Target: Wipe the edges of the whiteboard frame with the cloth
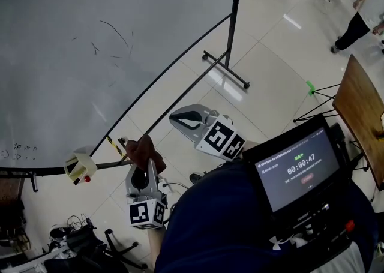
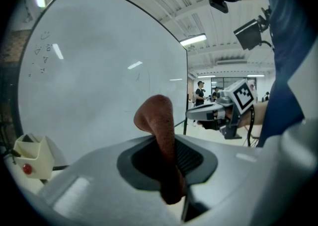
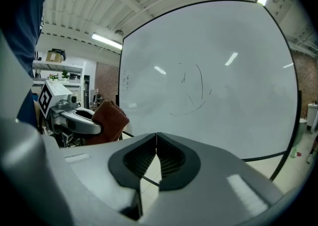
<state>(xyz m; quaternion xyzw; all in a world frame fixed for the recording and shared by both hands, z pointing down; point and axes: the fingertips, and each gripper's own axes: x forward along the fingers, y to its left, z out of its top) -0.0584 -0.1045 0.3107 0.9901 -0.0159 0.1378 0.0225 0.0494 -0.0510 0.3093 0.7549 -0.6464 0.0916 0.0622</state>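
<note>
**Head view.** The left gripper (image 1: 144, 173) is clamped on the brown cloth (image 1: 143, 150), which stands up from its jaws. The cloth is just beside the corner of the whiteboard's (image 1: 90, 56) black frame (image 1: 162, 77); whether they touch cannot be told. From there one frame edge runs up and right toward the stand post (image 1: 233, 20), which is probably the line of the wipe. The right gripper (image 1: 183, 120) is farther from the frame. The floor (image 1: 270, 68) is pale tile, with a wooden table (image 1: 360, 110) at right.

**Left gripper view.** The cloth fills the gap between the jaws, with the board close ahead. A small holder (image 2: 32, 153) sits at lower left.

**Right gripper view.** The jaws meet, with nothing between them. The cloth lies to their left and the board ahead.
</note>
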